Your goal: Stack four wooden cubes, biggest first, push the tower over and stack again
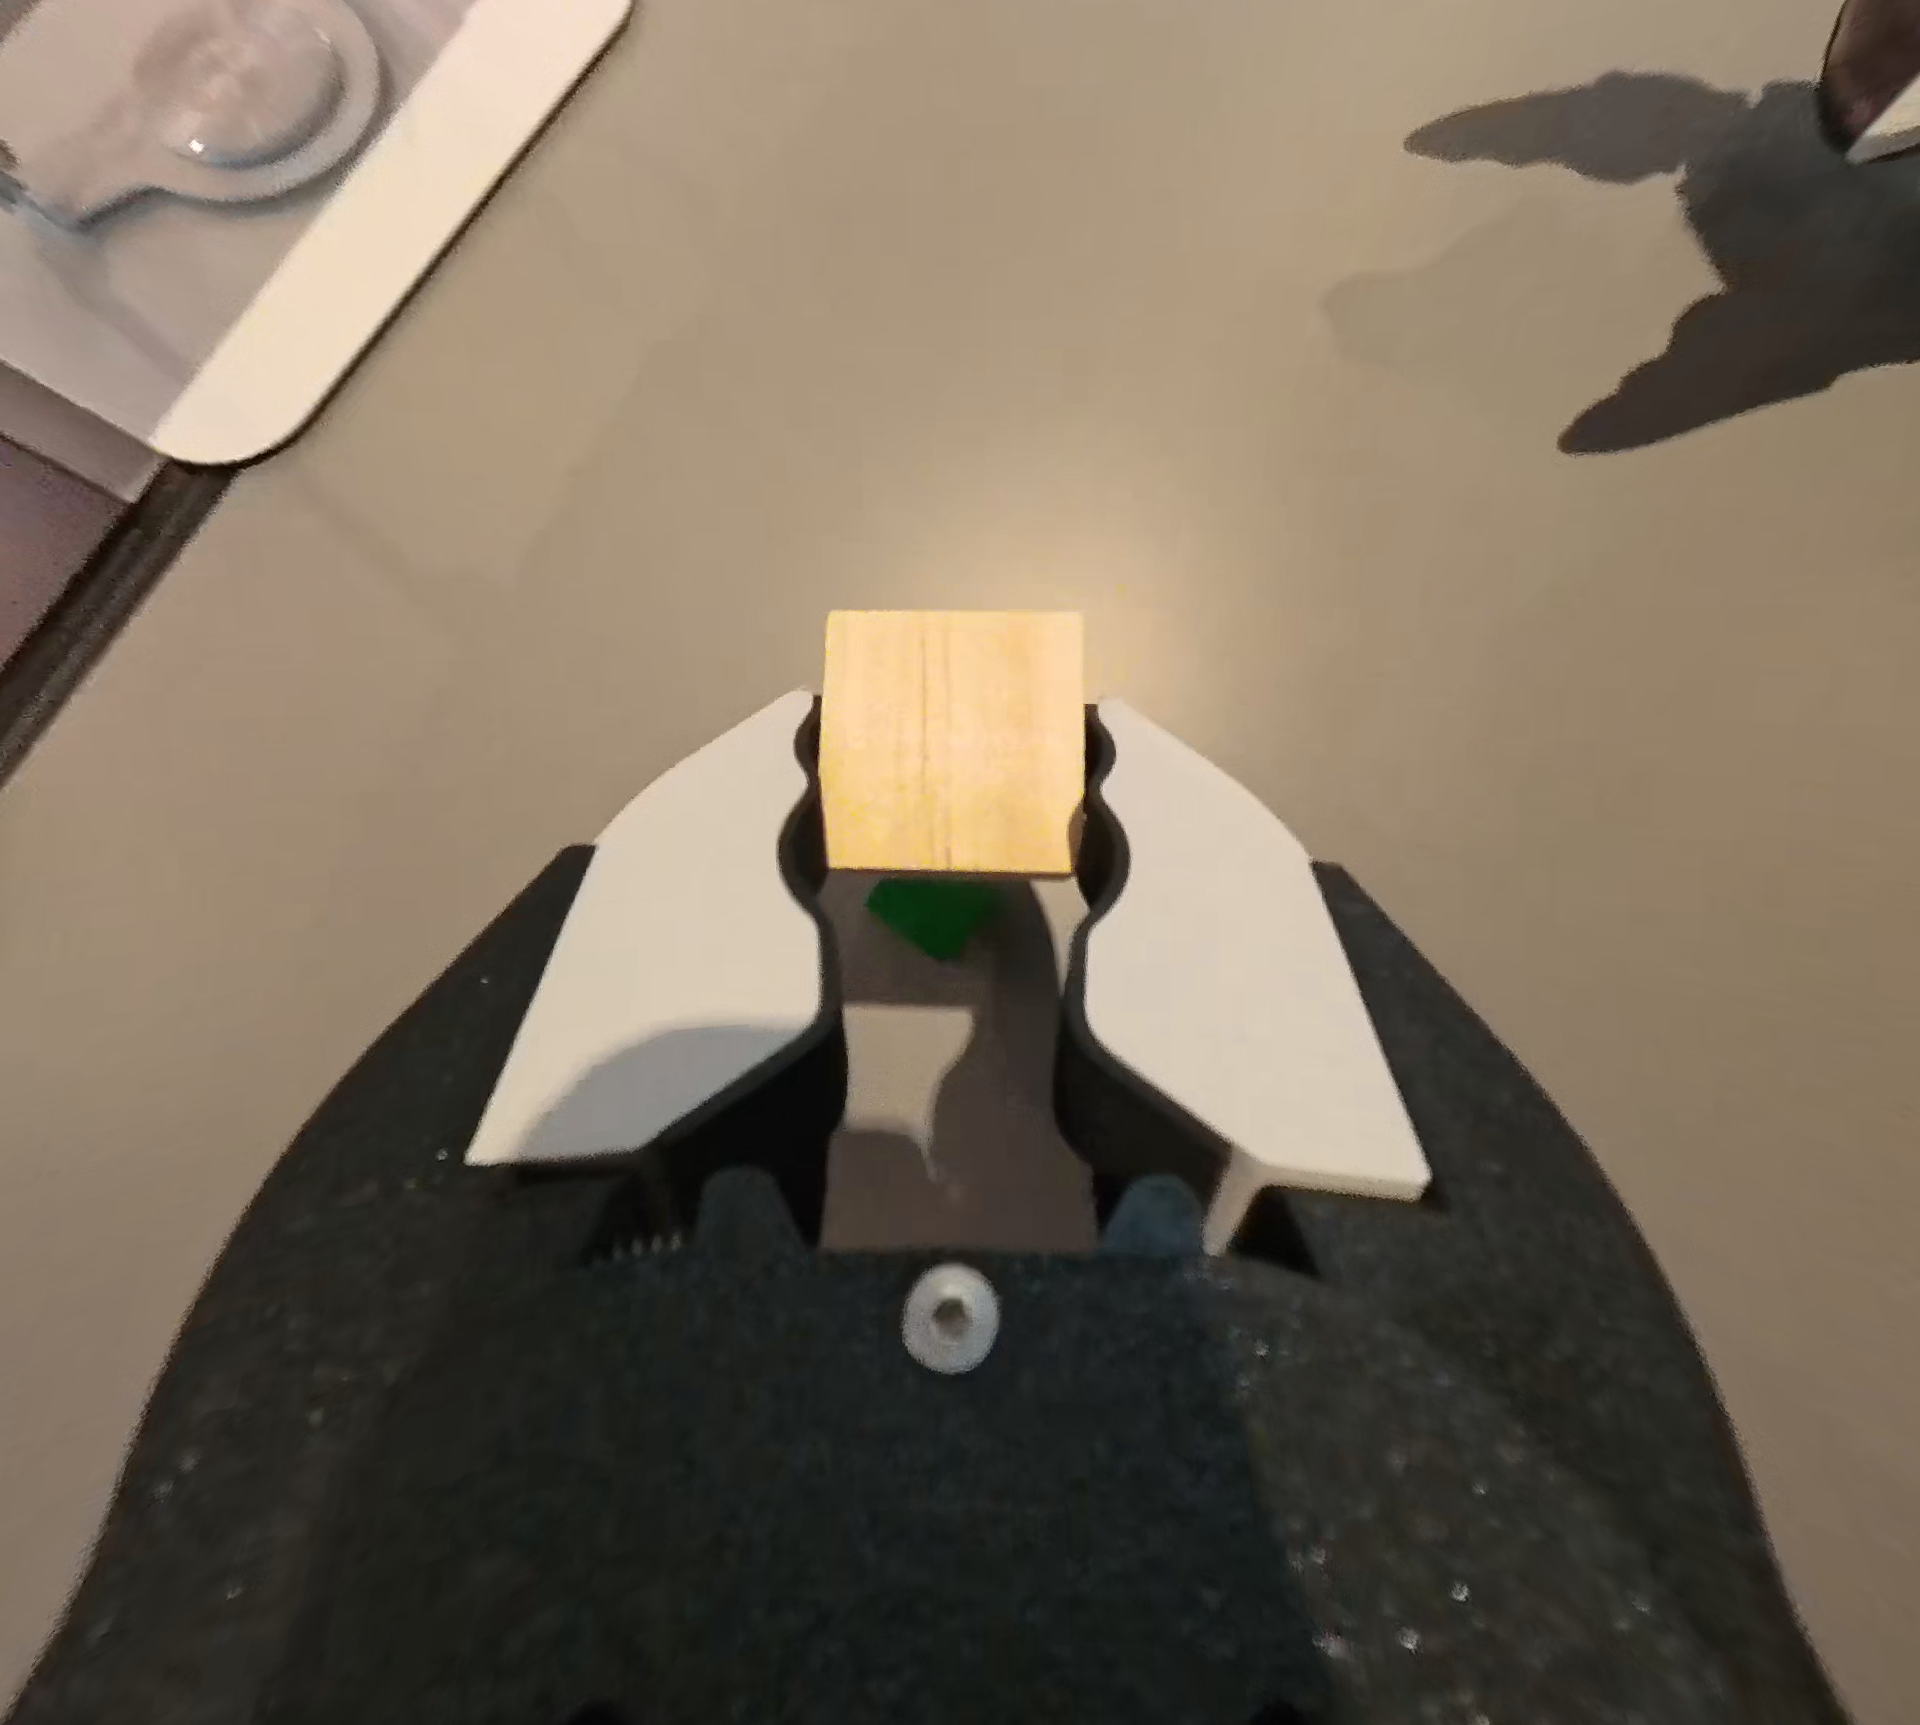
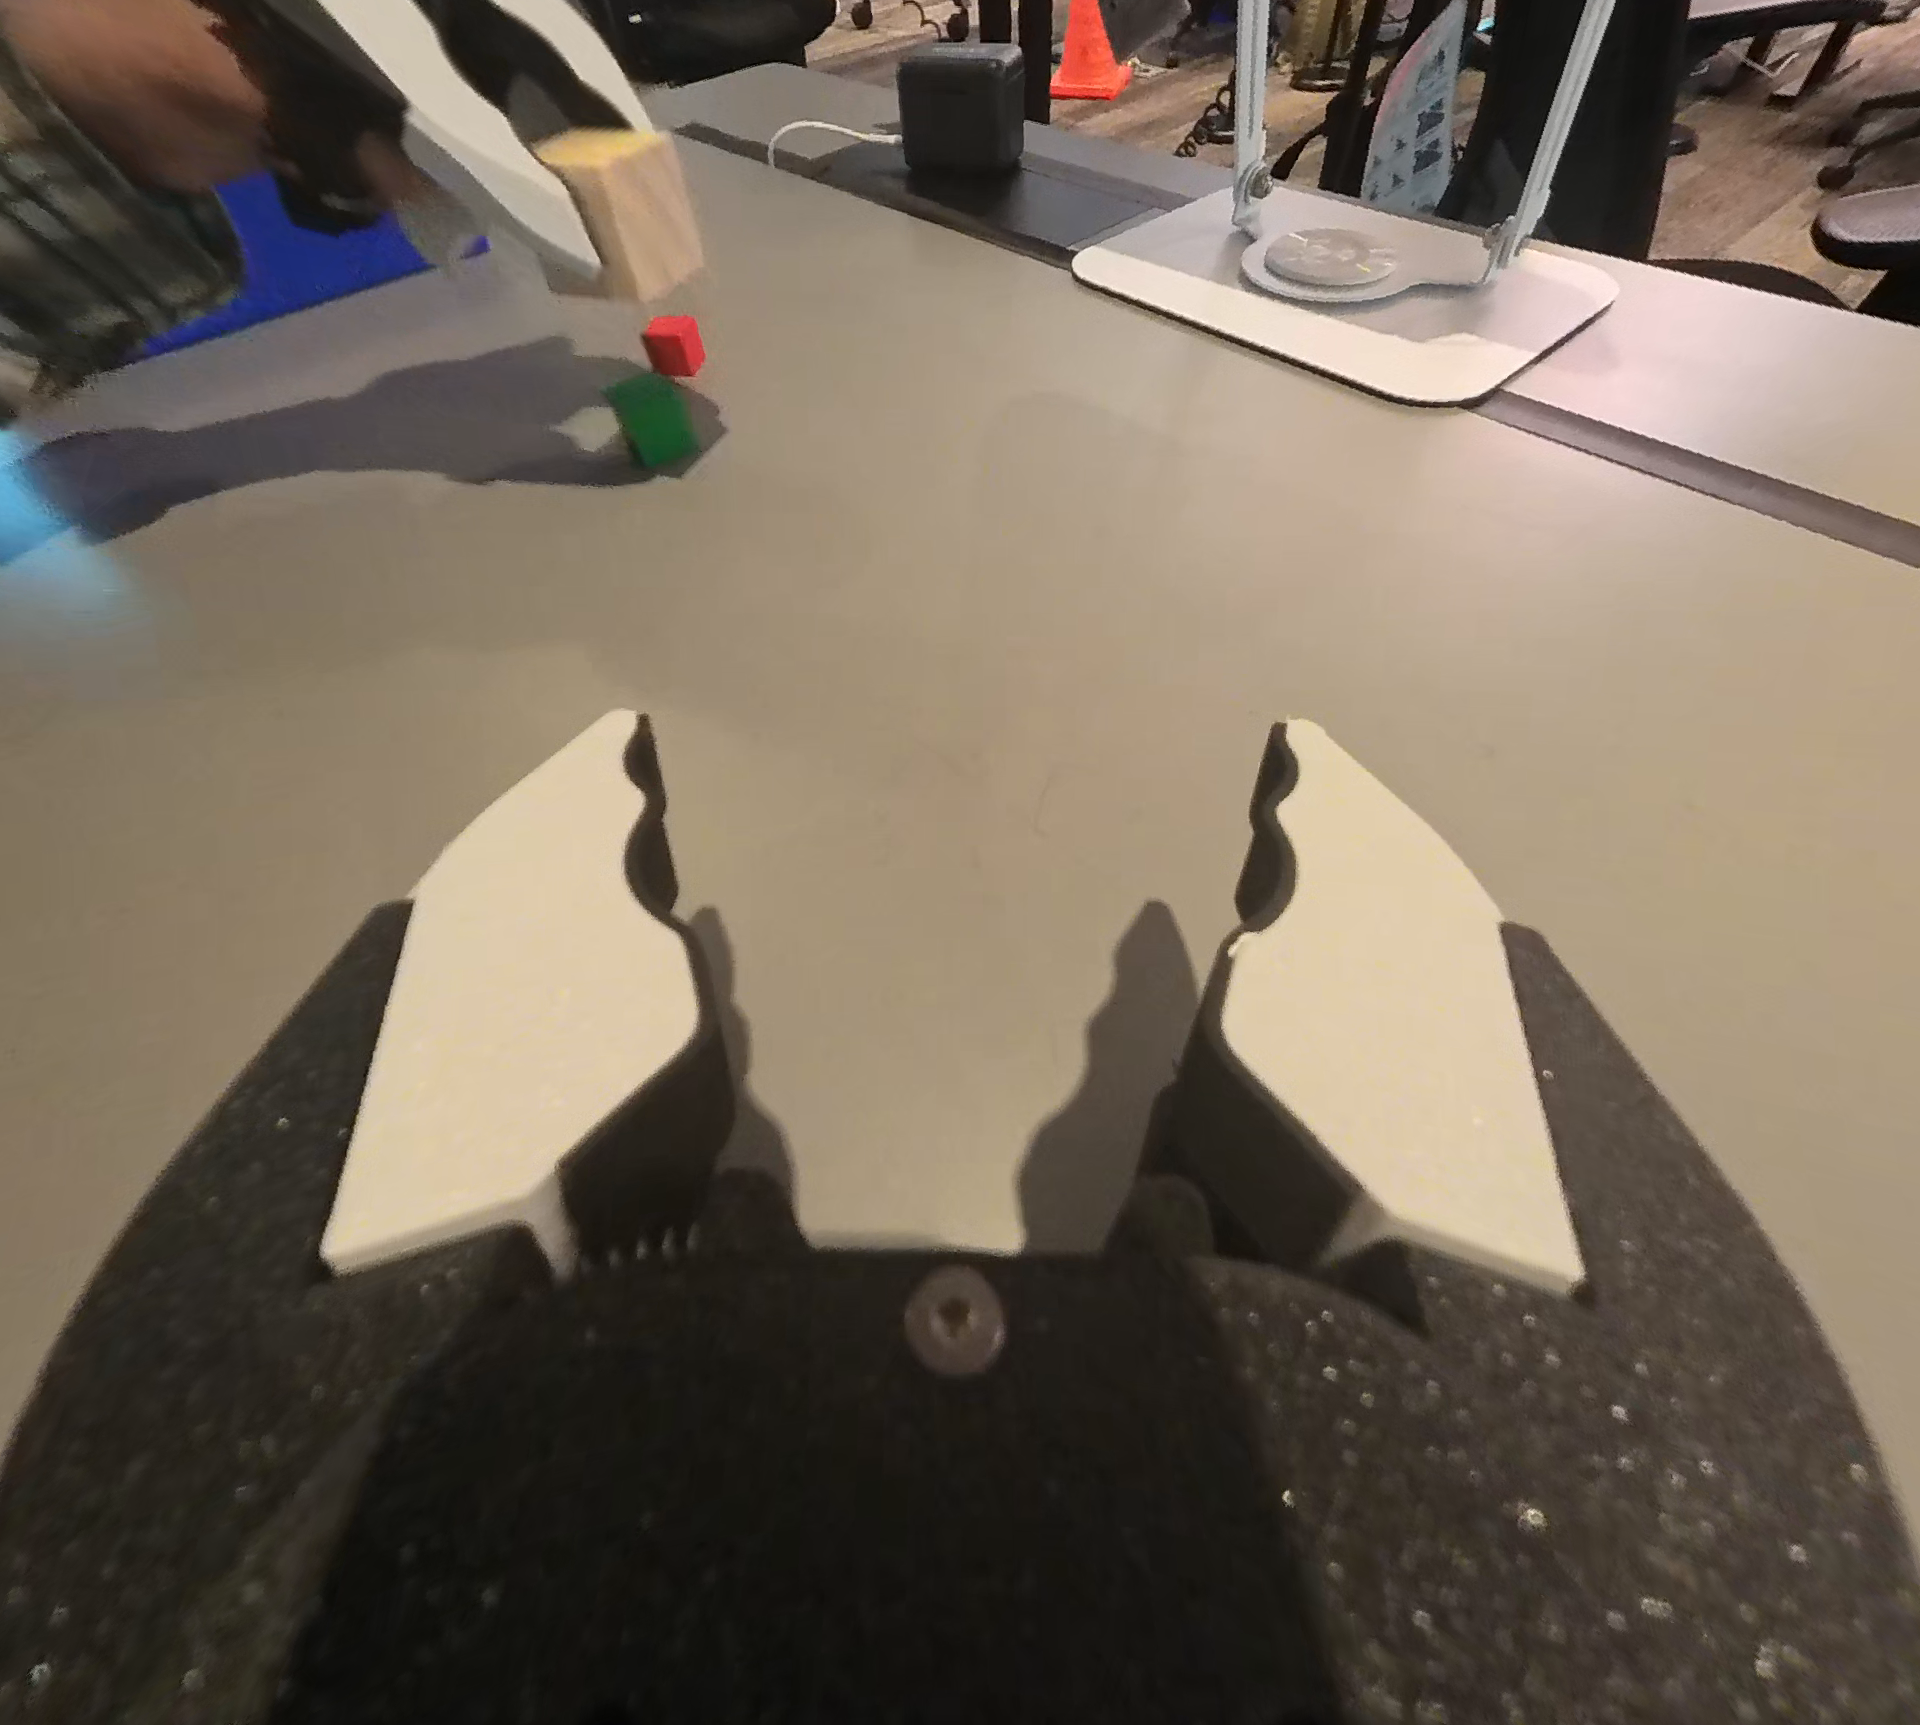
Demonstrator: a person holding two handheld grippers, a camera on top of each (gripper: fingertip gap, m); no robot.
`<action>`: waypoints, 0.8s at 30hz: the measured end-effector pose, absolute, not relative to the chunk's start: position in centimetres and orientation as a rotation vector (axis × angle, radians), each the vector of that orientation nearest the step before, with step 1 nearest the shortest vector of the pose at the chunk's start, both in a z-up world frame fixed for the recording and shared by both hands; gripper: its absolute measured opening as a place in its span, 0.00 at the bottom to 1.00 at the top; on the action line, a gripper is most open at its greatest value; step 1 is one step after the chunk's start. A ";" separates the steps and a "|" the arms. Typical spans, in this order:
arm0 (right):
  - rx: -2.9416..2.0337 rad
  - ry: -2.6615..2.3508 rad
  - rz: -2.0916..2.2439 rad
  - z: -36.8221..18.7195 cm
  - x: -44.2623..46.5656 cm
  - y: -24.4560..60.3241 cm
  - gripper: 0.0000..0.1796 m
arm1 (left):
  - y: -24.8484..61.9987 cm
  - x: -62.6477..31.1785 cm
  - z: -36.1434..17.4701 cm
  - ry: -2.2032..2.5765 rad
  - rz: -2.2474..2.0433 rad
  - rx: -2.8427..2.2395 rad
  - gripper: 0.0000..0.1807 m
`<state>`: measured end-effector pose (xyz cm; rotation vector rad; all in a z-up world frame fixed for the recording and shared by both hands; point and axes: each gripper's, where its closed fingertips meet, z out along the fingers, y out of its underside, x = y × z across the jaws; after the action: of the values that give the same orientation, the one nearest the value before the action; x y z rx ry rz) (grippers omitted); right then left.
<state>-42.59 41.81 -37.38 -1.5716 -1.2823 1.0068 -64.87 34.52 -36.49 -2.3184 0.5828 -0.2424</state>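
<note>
1. Our left gripper (image 1: 951, 745) clamps the plain cube (image 1: 951, 745), lifted clear of the table (image 1: 1039, 325). The green cube (image 2: 651, 420) sits below it, the red cube (image 2: 673, 345) just beside the green.
2. Our right gripper (image 2: 961, 735) hovers low over bare table, jaws wide apart, holding nothing.
3. We judge the plain cube the biggest, so it goes down first: set it flat on clear table, away from the small cubes, then release gently.
4. Count: three cubes seen, one plain, one green, one red; the fourth is out of view. Two grippers.
</note>
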 end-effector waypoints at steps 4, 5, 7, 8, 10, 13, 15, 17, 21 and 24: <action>-1.582 -1.292 1.000 -37.6 -42.6 41.8 0.59 | 33.1 -65.9 -33.9 0.529 -0.210 -2.291 0.25; -1.583 -1.292 1.000 -37.7 -42.6 41.8 0.59 | 32.6 -66.4 -33.1 0.509 -0.198 -2.284 0.25; -1.583 -1.289 1.000 -37.6 -42.6 41.8 0.59 | 31.2 -67.7 -31.1 0.455 -0.162 -2.265 0.25; -1.585 -1.287 1.002 -37.6 -42.6 41.8 0.59 | 30.3 -68.6 -30.0 0.418 -0.141 -2.253 0.25; -1.587 -1.281 1.007 -37.6 -42.6 41.8 0.59 | 28.1 -71.0 -27.7 0.321 -0.097 -2.230 0.25; -1.594 -1.280 1.010 -37.7 -42.7 41.8 0.59 | 23.9 -75.9 -24.6 0.139 0.011 -2.204 0.25; -1.597 -1.286 1.003 -37.8 -42.7 41.8 0.59 | 20.5 -79.5 -23.3 0.000 0.089 -2.193 0.25; -1.597 -1.288 1.000 -37.8 -42.7 41.8 0.59 | 17.1 -82.7 -22.8 -0.133 0.150 -2.184 0.25; -1.600 -1.280 1.000 -37.8 -42.7 41.9 0.59 | 11.5 -87.4 -24.6 -0.346 0.216 -2.194 0.25; -1.604 -1.272 1.001 -37.8 -42.6 42.0 0.59 | 8.6 -89.8 -26.9 -0.469 0.219 -2.196 0.25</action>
<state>-42.59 42.01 -37.83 -1.6038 -1.2716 1.0009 -89.82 8.64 -26.88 -2.1960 -0.4689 0.2189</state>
